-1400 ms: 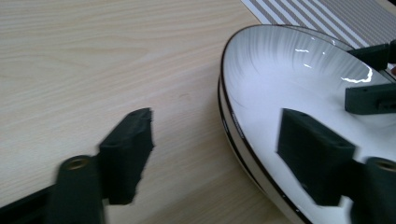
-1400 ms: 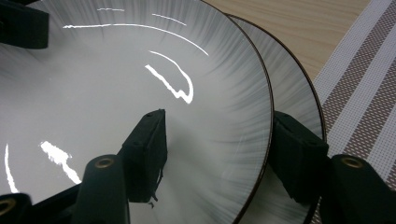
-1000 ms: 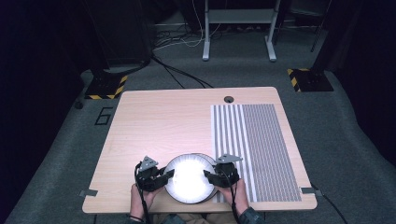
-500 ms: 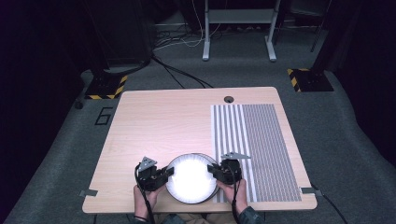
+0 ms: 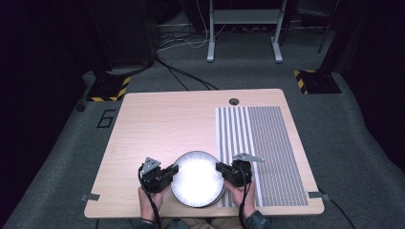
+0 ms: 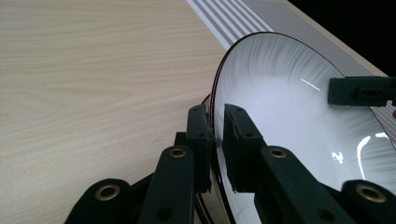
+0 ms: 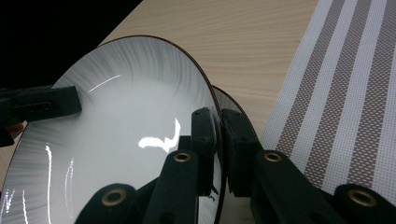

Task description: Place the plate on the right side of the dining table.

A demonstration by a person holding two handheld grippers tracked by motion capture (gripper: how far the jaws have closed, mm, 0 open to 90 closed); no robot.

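Jaws of the left gripper (image 5: 168,171) and right gripper (image 5: 222,168), just closing, clamp opposite rims of the white plate (image 5: 197,178) near the table's (image 5: 162,119) front edge.

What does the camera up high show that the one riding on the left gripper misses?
The high view alone takes in the whole table, the person's hands, the metal stand behind and the grey floor. The left gripper view alone gives a close look at the left gripper clamping the white plate by its dark rim, another plate's edge just beneath. Both show the plate, the striped mat and the right gripper on the opposite rim.
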